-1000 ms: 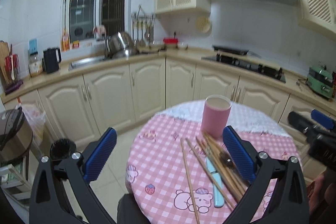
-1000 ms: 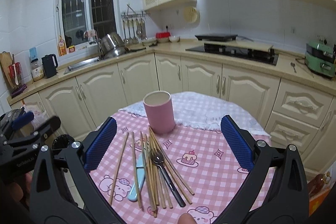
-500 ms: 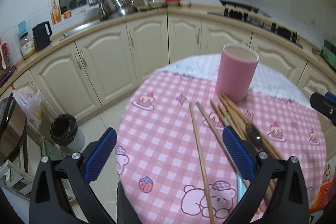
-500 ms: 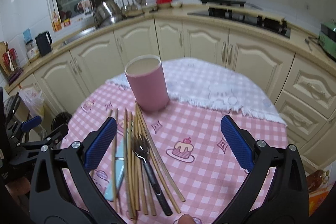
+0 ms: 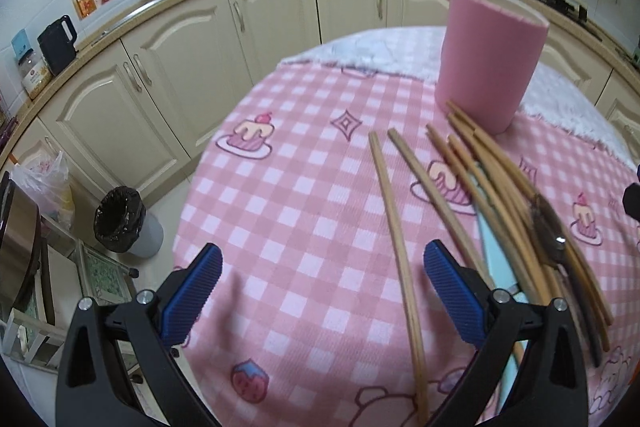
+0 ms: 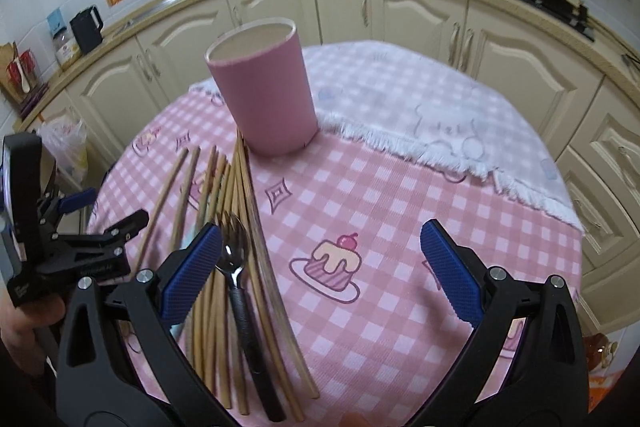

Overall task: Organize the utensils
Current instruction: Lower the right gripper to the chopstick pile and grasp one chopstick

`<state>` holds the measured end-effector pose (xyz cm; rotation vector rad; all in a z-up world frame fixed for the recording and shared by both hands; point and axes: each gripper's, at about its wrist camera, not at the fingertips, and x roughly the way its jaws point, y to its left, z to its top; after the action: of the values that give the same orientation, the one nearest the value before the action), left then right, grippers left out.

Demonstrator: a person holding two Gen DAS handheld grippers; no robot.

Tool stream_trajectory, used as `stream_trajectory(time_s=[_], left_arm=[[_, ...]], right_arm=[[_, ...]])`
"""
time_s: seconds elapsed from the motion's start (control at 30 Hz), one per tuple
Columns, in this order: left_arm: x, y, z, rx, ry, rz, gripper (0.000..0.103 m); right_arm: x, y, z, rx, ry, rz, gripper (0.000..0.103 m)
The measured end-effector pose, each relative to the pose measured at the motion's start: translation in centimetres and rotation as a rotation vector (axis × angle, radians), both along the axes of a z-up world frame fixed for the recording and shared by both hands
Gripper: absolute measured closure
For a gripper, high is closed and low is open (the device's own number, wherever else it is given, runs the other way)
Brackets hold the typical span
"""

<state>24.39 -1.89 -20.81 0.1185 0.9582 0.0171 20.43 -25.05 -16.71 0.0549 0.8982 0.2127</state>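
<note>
Both tools lower and nearer, left tool [image 5: 320, 291] and right tool [image 6: 320, 267] agape, empty, chopsticks [image 6: 224, 187] before pink cup [image 6: 264, 87].

chopsticks [image 6: 224, 227]: wood | spoon [image 6: 233, 255]: glossy metal | cup [image 6: 262, 87]: matt | tablecloth [image 6: 400, 227]: cloth

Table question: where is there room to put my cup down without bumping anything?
Bare cloth lies right of the chopsticks, around the cake print, and left of the loose chopstick toward the table's edge. It is crowded below the pink cup, where chopsticks and a spoon lie.
</note>
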Motion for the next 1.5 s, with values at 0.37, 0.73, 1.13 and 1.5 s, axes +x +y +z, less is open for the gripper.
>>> stream_trajectory(time_s=[0.37,0.73,1.13,1.5], left_arm=[[1.3,-0.4,-1.1,0.027,0.036,-0.005,0.005],[1.5,-0.5,-1.1,0.027,0.036,-0.011,0.005],[1.9,-0.6,-1.4,0.021,0.037,-0.011,0.005],[2.8,-1.0,-1.2,-0.044,0.094,-0.054,0.033]], right_arm=[[2.4,2.9,-3.2,-0.137,0.107,0.214,0.006],[4.0,3.2,-3.5,-0.183,0.141,0.262,0.008],[5.4,4.3,-3.7,-0.216,0.179,0.322,0.031],[7.7,7.3,-3.7,-0.216,0.211,0.399,0.07]])
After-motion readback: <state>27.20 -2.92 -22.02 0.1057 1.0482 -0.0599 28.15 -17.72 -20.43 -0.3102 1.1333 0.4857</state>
